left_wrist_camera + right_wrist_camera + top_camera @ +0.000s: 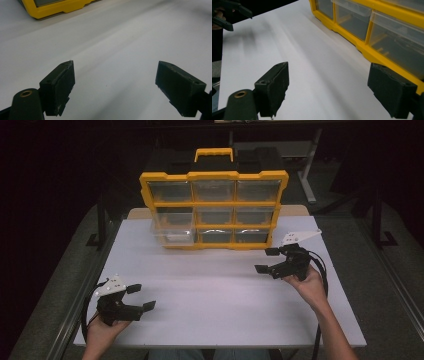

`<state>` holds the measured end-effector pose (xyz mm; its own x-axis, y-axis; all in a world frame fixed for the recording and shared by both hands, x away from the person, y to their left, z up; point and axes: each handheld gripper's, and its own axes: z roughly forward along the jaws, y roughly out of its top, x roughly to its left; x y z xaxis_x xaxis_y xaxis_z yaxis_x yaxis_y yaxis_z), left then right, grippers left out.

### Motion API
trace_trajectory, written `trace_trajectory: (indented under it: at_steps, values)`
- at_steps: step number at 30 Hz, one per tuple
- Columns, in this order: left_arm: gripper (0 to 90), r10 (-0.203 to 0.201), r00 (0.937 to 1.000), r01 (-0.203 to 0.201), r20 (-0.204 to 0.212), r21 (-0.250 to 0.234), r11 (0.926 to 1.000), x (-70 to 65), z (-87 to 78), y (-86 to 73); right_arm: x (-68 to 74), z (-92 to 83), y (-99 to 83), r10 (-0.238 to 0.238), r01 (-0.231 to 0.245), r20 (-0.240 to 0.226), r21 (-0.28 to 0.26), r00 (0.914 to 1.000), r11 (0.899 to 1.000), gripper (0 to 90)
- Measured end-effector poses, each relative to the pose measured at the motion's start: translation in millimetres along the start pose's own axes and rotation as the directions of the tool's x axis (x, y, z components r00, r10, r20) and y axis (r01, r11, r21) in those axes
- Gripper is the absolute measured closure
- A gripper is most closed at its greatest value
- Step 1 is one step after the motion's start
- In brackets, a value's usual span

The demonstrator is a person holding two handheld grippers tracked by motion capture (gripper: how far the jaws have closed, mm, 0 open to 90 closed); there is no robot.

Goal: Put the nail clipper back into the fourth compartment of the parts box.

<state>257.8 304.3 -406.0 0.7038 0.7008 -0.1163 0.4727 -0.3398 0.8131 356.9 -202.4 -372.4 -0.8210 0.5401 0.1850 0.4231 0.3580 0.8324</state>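
A yellow organiser case (214,205) with nine clear drawers stands upright at the back of the white table (215,295). Its bottom-left drawer (172,232) sticks out forward. My left gripper (141,297) hovers open near the table's front left, held by a hand, nothing between its jaws. My right gripper (267,260) is open at the right, just in front of the case's lower right corner. In the right gripper view the case's drawers (372,27) pass close on the right, beside my open right gripper (328,87). The left gripper view has my left gripper (115,85) open over bare table, the case's corner (57,6) far off.
A black carry handle section and yellow handle (214,154) top the case. Dark floor and metal frame legs (101,220) surround the table. Bare white surface spreads between the two grippers. The other hand's gripper (227,13) appears at the top left of the right gripper view.
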Motion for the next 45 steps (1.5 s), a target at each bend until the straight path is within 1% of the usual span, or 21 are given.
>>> trace_trajectory:
  at_steps: [1, 2, 4, 5, 7, 17, 19, 28, 31, 32, 39, 43, 45]
  values:
    - [15.7, 0.007, 1.0, -0.007, 0.004, 0.002, 1.0, -0.1, 0.3, -0.2, 0.4, -1.0, -2.5, -0.001, 0.001, 0.002, -0.002, 1.0, 1.0, 16.4]
    - [15.7, 0.005, 1.0, -0.005, 0.005, 0.001, 1.0, -0.9, 0.9, -0.3, 0.8, -2.2, -5.9, -0.002, 0.002, 0.011, -0.005, 0.9999, 1.0, 16.4]
    - [15.7, 0.011, 0.9999, -0.011, 0.004, 0.008, 0.9999, -1.9, 2.2, -0.3, 0.8, -3.3, -10.4, 0.007, -0.007, 0.01, -0.011, 0.9999, 1.0, 16.4]
    - [15.7, 0.013, 0.9999, -0.013, 0.003, 0.009, 0.9999, -2.1, 2.6, -0.3, 0.7, -3.7, -13.1, 0.01, -0.01, 0.013, -0.006, 0.9999, 1.0, 16.4]
    - [15.7, 0.011, 0.9999, -0.011, 0.0, 0.008, 0.9999, -2.6, 3.2, -0.3, 1.3, -5.0, -17.0, 0.016, -0.016, 0.016, -0.013, 0.9997, 1.0, 16.4]
    - [15.7, 0.02, 0.9998, -0.02, -0.001, 0.017, 0.9997, -2.2, 4.1, -1.3, 3.7, -11.9, -31.4, 0.027, -0.027, 0.033, -0.009, 0.9991, 1.0, 16.4]
    - [15.7, 0.02, 0.9998, -0.02, -0.002, 0.017, 0.9997, -2.2, 4.0, -1.1, 4.6, -14.7, -36.4, 0.029, -0.029, 0.032, -0.018, 0.999, 0.999, 16.5]
    - [15.7, 0.017, 0.9998, -0.017, 0.001, 0.014, 0.9997, -1.5, 5.2, -2.0, 5.6, -21.9, -54.9, 0.053, -0.052, 0.055, -0.018, 0.9971, 0.998, 16.5]
    - [15.7, 0.016, 0.9999, -0.017, 0.003, 0.016, 0.9997, -1.2, 5.6, -2.4, 5.0, -24.0, -59.0, 0.064, -0.063, 0.055, -0.02, 0.9964, 0.998, 16.5]
    - [15.8, 0.015, 0.9999, -0.016, 0.005, 0.023, 0.9996, -0.7, 6.1, -3.5, 4.6, -27.3, -64.5, 0.075, -0.074, 0.063, -0.018, 0.9951, 0.997, 15.5]
    - [15.9, 0.02, 0.9998, -0.02, 0.009, 0.035, 0.9992, -0.4, 8.4, -5.8, 5.0, -35.0, -70.9, 0.088, -0.086, 0.073, -0.028, 0.9935, 0.996, 15.1]
    - [15.9, 0.016, 0.9998, -0.017, 0.012, 0.032, 0.9993, 0.7, 8.4, -7.1, 5.2, -37.2, -74.5, 0.089, -0.087, 0.082, -0.032, 0.9926, 0.996, 14.8]
    - [15.9, 0.016, 0.9998, -0.016, 0.013, 0.031, 0.9994, 0.8, 7.9, -7.8, 4.7, -38.7, -78.3, 0.098, -0.096, 0.083, -0.035, 0.9916, 0.995, 14.8]
